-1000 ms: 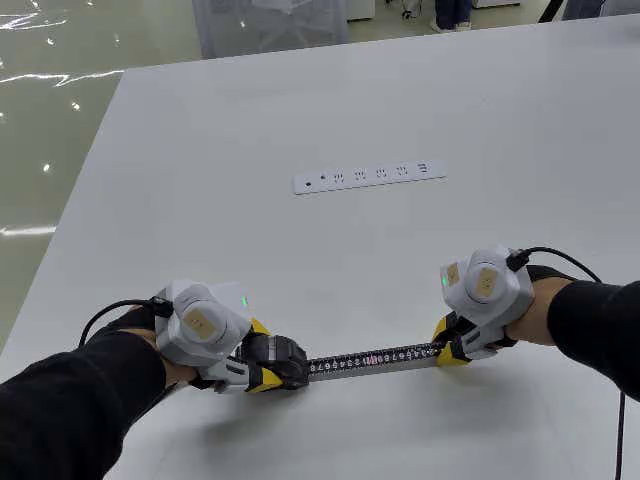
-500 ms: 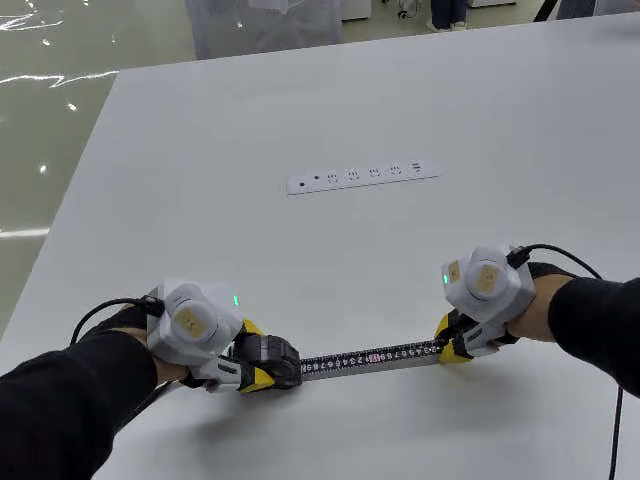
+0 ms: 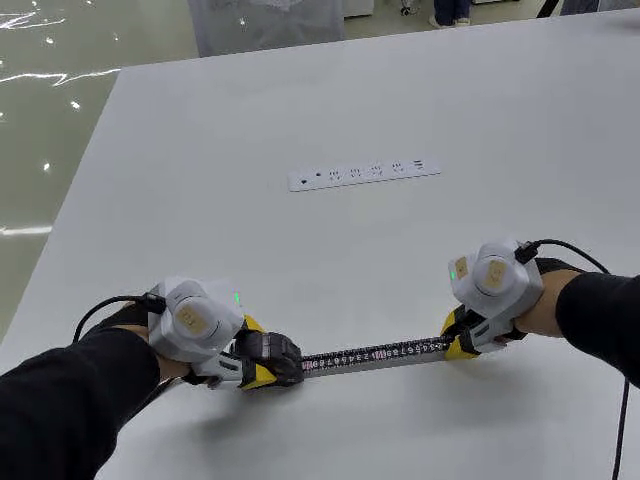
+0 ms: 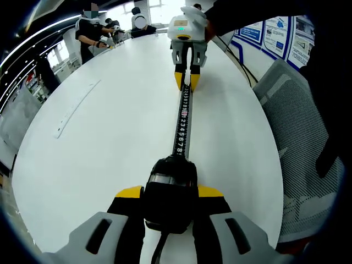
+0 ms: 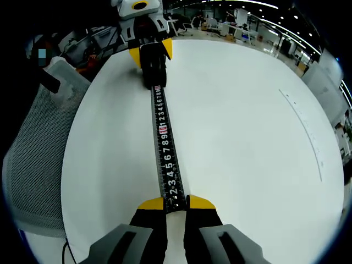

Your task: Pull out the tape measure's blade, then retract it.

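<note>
**Tape blade stretched between two claws**

My left claw (image 4: pixel 170 193) is clamped around the black tape measure (image 3: pixel 272 356), near the front edge of the white table (image 3: pixel 300 90). My right claw (image 5: pixel 176 204) pinches the tip of its blade (image 5: pixel 165 140), which lies drawn out flat between them. A power strip (image 3: pixel 365 172) sits well beyond.

Digits printed on the tape measure's blade (image 5: pixel 165 154) are the only marks that can be read. In the right gripper view they run in a single row. 2, 3, 4, 5 stand just beyond the right gripper (image 5: pixel 176 204), then 7, 8, 9, a red-marked spot, and 1 to 8 toward the case (image 5: pixel 153 61). In the left gripper view, 1 to 8 stand just before the case. The blue wall posters (image 4: pixel 258 34) carry print too small to read.
</note>
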`<state>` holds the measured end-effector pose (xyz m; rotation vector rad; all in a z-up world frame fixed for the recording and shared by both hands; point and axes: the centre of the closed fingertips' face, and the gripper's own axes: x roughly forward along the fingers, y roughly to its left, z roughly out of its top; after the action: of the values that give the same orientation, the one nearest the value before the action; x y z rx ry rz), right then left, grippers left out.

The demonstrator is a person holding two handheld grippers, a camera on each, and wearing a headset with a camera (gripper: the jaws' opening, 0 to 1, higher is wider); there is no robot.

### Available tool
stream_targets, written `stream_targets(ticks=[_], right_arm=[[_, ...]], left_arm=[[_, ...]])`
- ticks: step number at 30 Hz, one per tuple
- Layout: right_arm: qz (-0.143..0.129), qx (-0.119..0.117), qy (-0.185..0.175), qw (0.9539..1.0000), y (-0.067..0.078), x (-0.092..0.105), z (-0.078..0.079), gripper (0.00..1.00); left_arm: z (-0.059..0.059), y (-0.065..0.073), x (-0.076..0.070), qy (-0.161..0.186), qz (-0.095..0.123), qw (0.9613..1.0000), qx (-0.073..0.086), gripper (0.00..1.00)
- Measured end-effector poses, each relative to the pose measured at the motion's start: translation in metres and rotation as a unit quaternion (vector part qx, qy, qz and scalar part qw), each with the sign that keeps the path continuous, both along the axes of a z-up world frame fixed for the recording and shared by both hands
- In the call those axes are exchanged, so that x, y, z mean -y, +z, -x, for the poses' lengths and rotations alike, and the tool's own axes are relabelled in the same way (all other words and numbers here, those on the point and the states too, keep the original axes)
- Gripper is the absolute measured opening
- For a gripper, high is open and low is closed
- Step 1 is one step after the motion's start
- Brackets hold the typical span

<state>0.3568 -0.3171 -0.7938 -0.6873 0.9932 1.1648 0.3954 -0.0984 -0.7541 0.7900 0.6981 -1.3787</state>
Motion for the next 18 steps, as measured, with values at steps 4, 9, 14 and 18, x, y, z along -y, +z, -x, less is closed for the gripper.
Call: stream_targets(ticks=[4, 9, 14, 18], right_arm=[[-0.001, 0.000, -0.002, 1.0000, 0.0006, 0.0023, 0.0007, 0.05], [0.009, -0.003, 0.000, 0.9999, 0.0007, 0.0044, 0.0005, 0.05], [0.012, -0.003, -0.001, 0.9999, 0.0011, 0.0066, 0.0015, 0.05], [0.013, -0.003, -0.001, 0.9999, 0.0015, 0.0091, 0.0019, 0.04]], left_arm=[[0.0000, 0.0000, -0.0003, -0.001, -0.001, 1.0000, 0.001, 0.27], [0.0016, 0.0006, -0.0004, 0.004, -0.005, 1.0000, 0.003, 0.28], [0.0012, 0.0008, -0.0007, 0.003, -0.007, 1.0000, 0.004, 0.28], [0.0008, 0.0004, -0.0007, 0.003, -0.007, 1.0000, 0.002, 0.28]])
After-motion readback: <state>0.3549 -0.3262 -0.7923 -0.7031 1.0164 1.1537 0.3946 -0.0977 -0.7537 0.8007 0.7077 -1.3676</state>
